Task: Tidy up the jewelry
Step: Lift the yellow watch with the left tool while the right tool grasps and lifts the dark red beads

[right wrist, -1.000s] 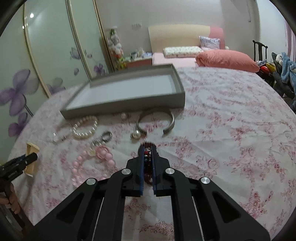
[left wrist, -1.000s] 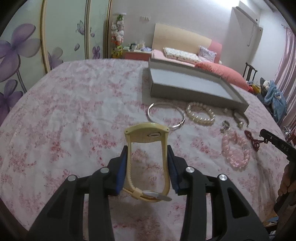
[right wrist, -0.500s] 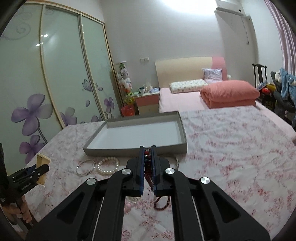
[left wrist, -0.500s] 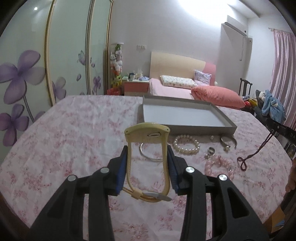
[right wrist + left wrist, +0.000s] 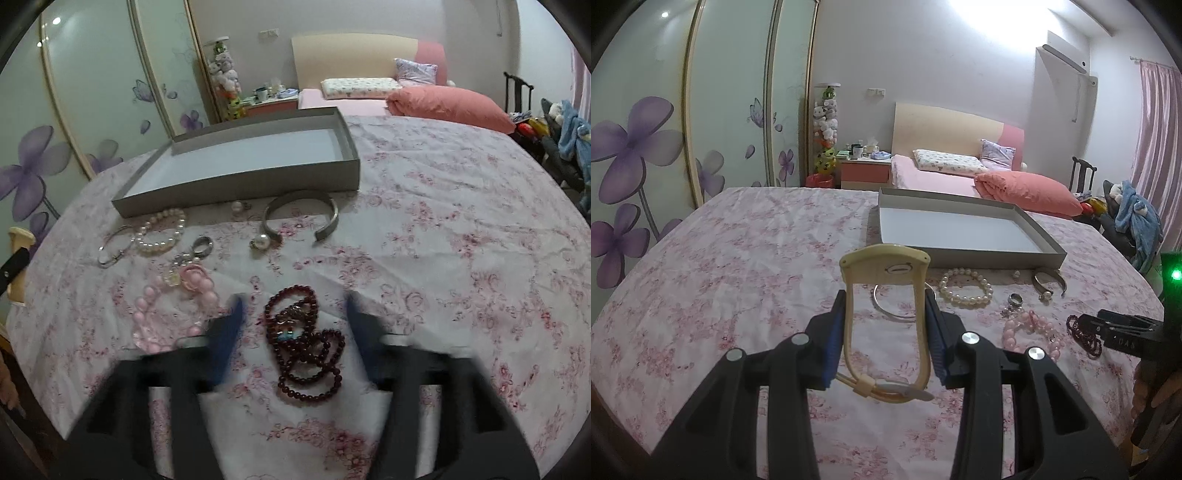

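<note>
My left gripper (image 5: pixel 884 306) is shut on a cream watch (image 5: pixel 886 295) and holds it above the floral tablecloth. My right gripper (image 5: pixel 293 302) is open, its fingers on either side of a dark red bead necklace (image 5: pixel 303 339) that lies in a heap on the cloth. The grey tray (image 5: pixel 240 162) (image 5: pixel 960 232) stands behind, with nothing in it. In front of it lie a pearl bracelet (image 5: pixel 160 236), a thin silver bangle (image 5: pixel 112 249), a ring (image 5: pixel 203 245), a silver cuff (image 5: pixel 301 214), a pearl earring (image 5: pixel 262 242) and a pink bead bracelet (image 5: pixel 173 306).
The round table (image 5: pixel 461 240) has a pink floral cloth. Behind it are a bed with pink pillows (image 5: pixel 1027 184), a nightstand (image 5: pixel 866 166) and flower-printed wardrobe doors (image 5: pixel 639 147). A chair with clothes (image 5: pixel 1137 221) stands at the right.
My right gripper came down, opened and let go of the dark red necklace, which now lies on the cloth. My left gripper rose a little, still holding the watch.
</note>
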Tool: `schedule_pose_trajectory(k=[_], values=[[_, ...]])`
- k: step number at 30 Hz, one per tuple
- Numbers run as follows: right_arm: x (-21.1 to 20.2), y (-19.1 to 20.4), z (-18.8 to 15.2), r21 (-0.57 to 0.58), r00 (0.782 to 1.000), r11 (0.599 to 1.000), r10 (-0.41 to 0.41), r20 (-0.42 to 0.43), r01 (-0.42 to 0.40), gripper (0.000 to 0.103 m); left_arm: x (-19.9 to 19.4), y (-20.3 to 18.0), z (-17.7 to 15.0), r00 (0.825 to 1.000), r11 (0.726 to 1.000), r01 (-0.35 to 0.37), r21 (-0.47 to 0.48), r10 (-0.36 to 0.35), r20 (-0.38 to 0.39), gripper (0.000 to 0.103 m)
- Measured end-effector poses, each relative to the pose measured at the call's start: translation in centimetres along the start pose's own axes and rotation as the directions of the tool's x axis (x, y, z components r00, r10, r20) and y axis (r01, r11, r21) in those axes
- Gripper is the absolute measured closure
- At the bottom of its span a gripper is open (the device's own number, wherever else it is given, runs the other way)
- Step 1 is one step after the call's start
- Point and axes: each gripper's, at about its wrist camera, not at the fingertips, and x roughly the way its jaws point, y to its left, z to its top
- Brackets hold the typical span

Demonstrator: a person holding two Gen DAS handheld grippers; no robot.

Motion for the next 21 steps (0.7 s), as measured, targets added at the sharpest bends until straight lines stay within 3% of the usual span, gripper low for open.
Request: schedule_pose_trajectory(k=[6, 7, 10, 14, 18, 21], values=[[1.7, 0.3, -0.3, -0.034, 0.997, 0.999, -0.03, -0.074, 0.027, 0.039, 0.3, 0.1, -0.1, 1.0, 1.0, 0.001, -0.006, -0.001, -0.008, 0.064], [1.7, 0.9, -0.6, -0.081, 0.996, 0.995, -0.07, -0.06, 0.065, 0.045, 0.3, 0.1, -0.1, 1.0, 1.0, 0.001, -0.006, -0.001, -0.008, 0.064], [1.3, 1.6, -0.9, -0.112, 0.996, 0.993, -0.049, -0.069, 0.041, 0.091, 0.3, 0.1, -0.1, 1.0, 1.0, 0.0, -0.007, 0.0, -0.009, 0.064], [0.6, 1.2, -1.5, -0.094, 0.999, 0.995, -0.02, -0.043, 0.016, 0.094, 0.1, 0.3, -0.2, 1.0, 1.0, 0.004, -0.015, -0.004, -0.003, 0.064], [-2.2, 0.4, -0.6, -0.037, 0.995, 0.999, 0.039, 0.088, -0.035, 0.095, -0.4, 0.3, -0.2, 1.0, 1.0, 0.007, -0.02, -0.006, 0.016, 0.064], [-5.0, 0.7, 0.7, -0.031, 0.977, 0.998, 0.064, 0.203, -0.058, 0.095, -1.0, 0.1, -0.1, 0.999, 1.0, 0.006, -0.021, -0.005, 0.042, 0.064]])
